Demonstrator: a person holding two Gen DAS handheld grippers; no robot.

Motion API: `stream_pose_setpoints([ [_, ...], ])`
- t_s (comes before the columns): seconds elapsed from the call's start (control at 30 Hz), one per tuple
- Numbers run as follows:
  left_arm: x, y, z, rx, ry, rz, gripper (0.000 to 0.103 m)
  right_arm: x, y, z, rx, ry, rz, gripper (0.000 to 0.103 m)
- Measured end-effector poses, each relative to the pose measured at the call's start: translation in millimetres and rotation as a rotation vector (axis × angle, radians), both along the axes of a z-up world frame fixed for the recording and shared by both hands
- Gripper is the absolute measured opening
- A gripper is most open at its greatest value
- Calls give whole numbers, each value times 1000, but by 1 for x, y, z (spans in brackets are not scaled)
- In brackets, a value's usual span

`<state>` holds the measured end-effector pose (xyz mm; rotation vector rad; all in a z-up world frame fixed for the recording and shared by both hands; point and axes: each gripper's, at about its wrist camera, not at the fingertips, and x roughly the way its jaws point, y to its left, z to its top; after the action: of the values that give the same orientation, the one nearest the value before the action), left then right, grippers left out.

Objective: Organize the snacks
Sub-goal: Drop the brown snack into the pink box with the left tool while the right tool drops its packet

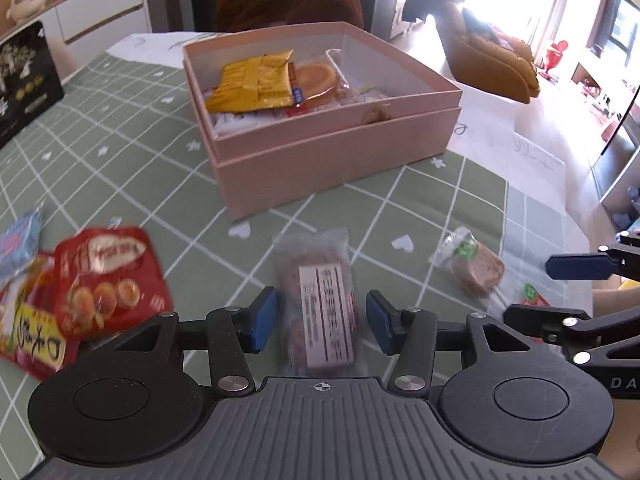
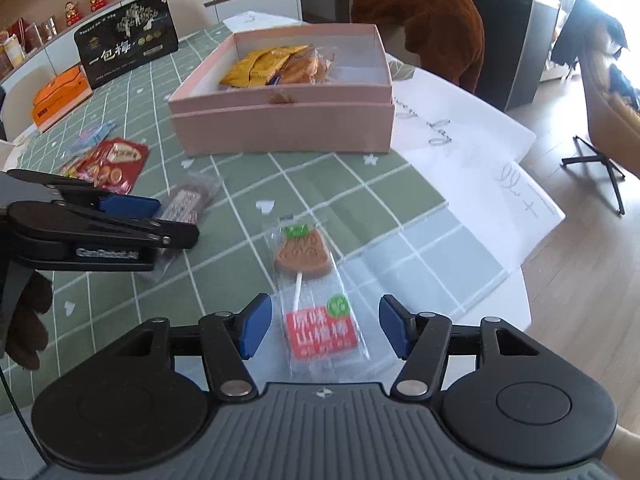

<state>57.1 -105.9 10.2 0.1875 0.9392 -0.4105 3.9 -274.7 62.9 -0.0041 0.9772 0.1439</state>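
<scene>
A pink box stands open on the green checked tablecloth, with a yellow packet and a round cake inside; it also shows in the right wrist view. My left gripper is open, its jaws either side of a clear pack of brown cakes lying on the cloth. My right gripper is open around a wrapped lollipop with a red label, also on the cloth. The lollipop shows at the right of the left wrist view.
Red snack packets and a blue packet lie at the left. A black gift box and an orange box stand at the far left. White paper covers the table's right edge. A brown plush toy sits behind the pink box.
</scene>
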Motion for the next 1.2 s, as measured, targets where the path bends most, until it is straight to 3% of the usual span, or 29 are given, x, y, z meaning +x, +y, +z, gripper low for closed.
stream_pose_setpoints([
  [0.07,2,0,-2,-1,-8,-2,54,9,2,-2,8,-7,6,60],
  [0.13,2,-1,-1,19,-24,-7,42,21,4,-7,7,-7,-1,60],
  [0.17,2,1,0,18,-20,-11,42,27,6,-10,10,-4,-6,60],
  [0.2,0,4,1,-4,-6,-6,42,32,8,-13,12,3,-6,57],
  [0.27,-5,10,2,-26,4,6,42,34,17,-12,-27,7,23,40],
  [0.3,-10,12,3,-22,-1,6,42,33,23,-11,-51,17,57,37],
  [0.4,-20,17,12,-40,-7,2,42,25,28,-4,-34,33,106,37],
  [0.53,-24,21,37,-72,-47,7,42,22,22,9,-13,19,91,36],
  [0.63,-20,20,75,-122,-131,-4,42,28,10,41,50,-49,76,36],
  [0.77,5,19,131,-199,-270,-13,42,55,-5,107,91,-210,50,37],
  [0.9,57,19,154,-315,-290,9,42,107,-11,149,89,-296,26,37],
  [0.93,69,17,154,-318,-290,17,42,122,-10,152,66,-304,13,37],
  [1.0,99,15,149,-398,-252,34,45,150,-9,151,48,-281,-13,39],
  [1.1,145,15,120,-439,-60,81,43,191,-12,139,115,-207,-26,49],
  [1.2,149,32,100,-463,0,100,42,210,-18,124,170,-132,-92,52],
])
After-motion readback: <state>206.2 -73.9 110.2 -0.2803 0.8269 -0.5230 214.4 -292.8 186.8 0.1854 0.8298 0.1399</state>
